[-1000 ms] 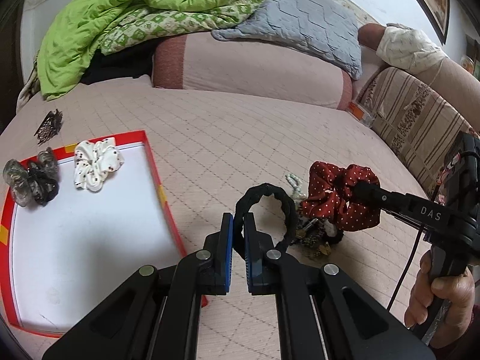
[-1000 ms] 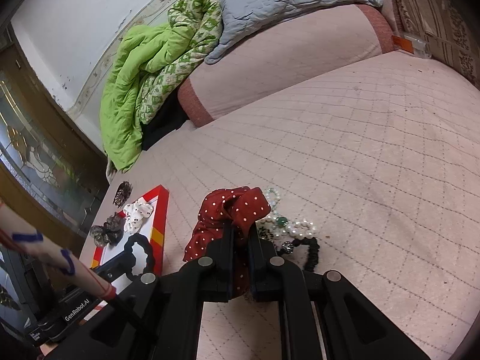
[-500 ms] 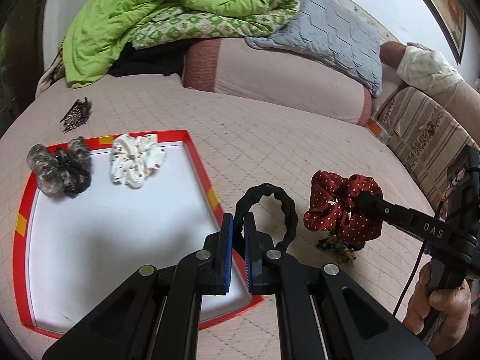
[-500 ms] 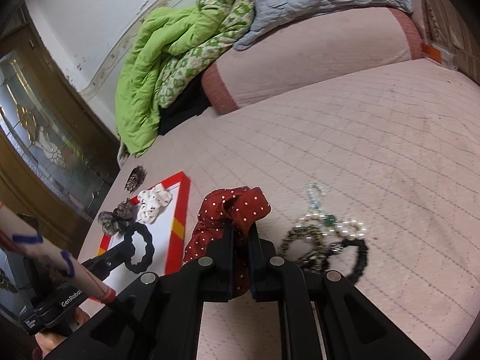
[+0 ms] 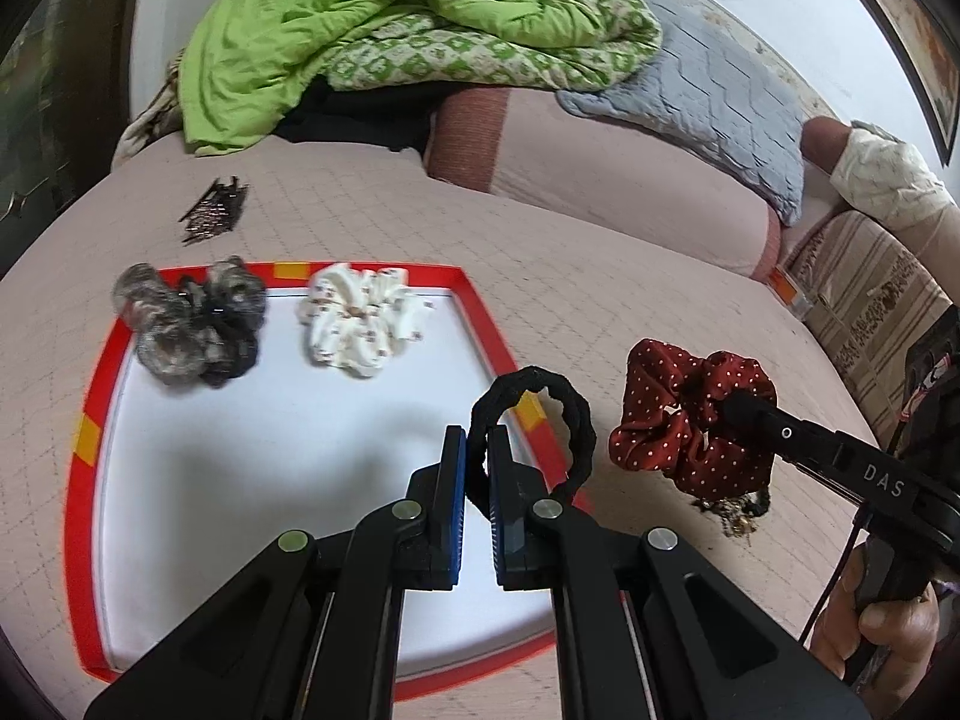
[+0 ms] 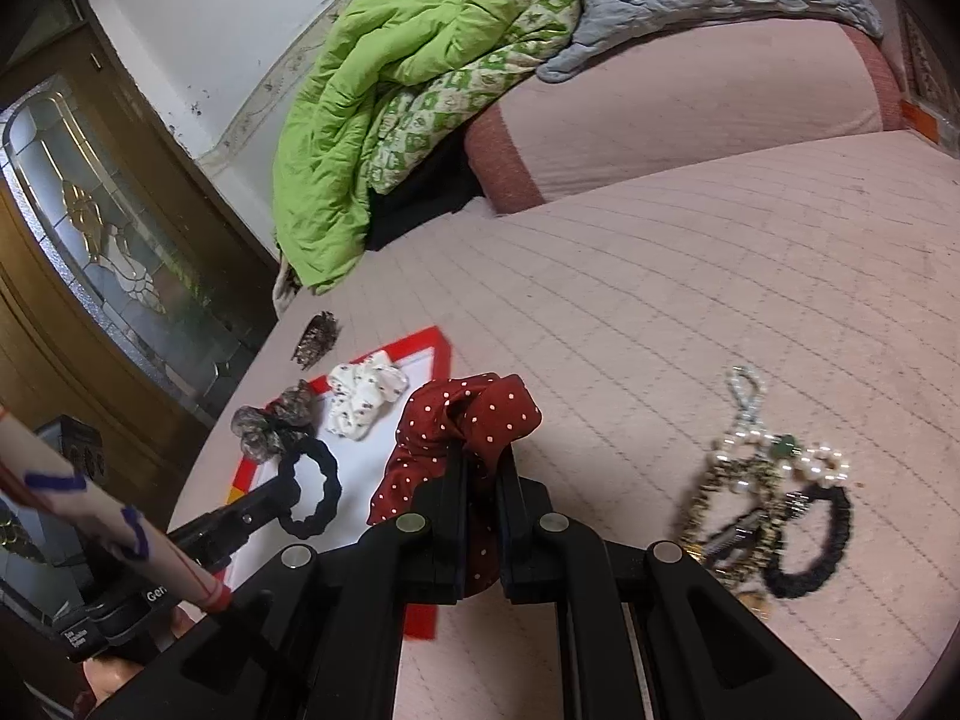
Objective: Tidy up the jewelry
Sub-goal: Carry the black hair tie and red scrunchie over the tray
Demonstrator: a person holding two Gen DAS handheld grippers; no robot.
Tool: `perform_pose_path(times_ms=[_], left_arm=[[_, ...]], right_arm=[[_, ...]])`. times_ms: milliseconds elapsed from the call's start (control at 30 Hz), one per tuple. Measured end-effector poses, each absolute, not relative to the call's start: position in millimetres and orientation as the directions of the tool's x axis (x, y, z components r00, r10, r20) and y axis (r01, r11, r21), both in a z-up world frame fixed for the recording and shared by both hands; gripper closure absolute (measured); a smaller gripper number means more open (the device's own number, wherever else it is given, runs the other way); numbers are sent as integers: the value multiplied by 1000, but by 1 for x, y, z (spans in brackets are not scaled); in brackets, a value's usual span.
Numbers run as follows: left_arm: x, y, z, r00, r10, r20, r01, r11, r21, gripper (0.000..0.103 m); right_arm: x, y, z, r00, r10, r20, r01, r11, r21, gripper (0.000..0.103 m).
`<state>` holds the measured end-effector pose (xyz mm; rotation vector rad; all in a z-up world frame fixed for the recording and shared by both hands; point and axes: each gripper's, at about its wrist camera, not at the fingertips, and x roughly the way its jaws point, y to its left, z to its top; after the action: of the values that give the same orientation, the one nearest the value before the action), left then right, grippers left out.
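My left gripper (image 5: pixel 477 450) is shut on a black braided hair tie (image 5: pixel 576 414), held above the right edge of a white tray with a red rim (image 5: pixel 480 312). On the tray lie a grey-black scrunchie (image 5: pixel 186 324) and a white patterned scrunchie (image 5: pixel 360 318). My right gripper (image 6: pixel 482 462) is shut on a dark red polka-dot scrunchie (image 6: pixel 474 414), carried in the air just right of the tray; it appears in the left wrist view too (image 5: pixel 690 414). A heap of pearl and beaded bracelets (image 6: pixel 762 480) with a black hair tie (image 6: pixel 834 546) lies on the bed.
A dark hair comb (image 5: pixel 213 213) lies beyond the tray. A green quilt (image 5: pixel 360 30), a grey pillow (image 5: pixel 720 102) and a pink bolster (image 5: pixel 600 180) line the back of the pink bedspread (image 6: pixel 720 252). A wood and glass door (image 6: pixel 90 240) stands at the left.
Both grippers have travelled left toward the tray with their hair ties still held. The bracelet heap now lies farther right in the right wrist view.
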<state>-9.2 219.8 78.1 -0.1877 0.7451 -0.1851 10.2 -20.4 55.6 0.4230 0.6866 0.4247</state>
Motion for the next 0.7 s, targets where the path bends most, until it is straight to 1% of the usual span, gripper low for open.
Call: perform_pose_path(times_ms=[167,300,500,700], left_arm=[[-8,242,78,731,-187,-657,65,976,-206,96],[-6,259,77,730,-166,-663,26,976,-215,96],[-1,276,77,739,-137,-660,-19,974,-224,96],[6,290,70,723,-120,-680,-62,970,-237,96]], right_arm=[[16,8,57,686,527,-502,-256,820,512,94],[15,30,64,685,547,-481,-305,815,493,94],[22,44,56,655,566,-500,-320,807,495,94],[24,50,58,647,579,-495,-332,799,501,94]])
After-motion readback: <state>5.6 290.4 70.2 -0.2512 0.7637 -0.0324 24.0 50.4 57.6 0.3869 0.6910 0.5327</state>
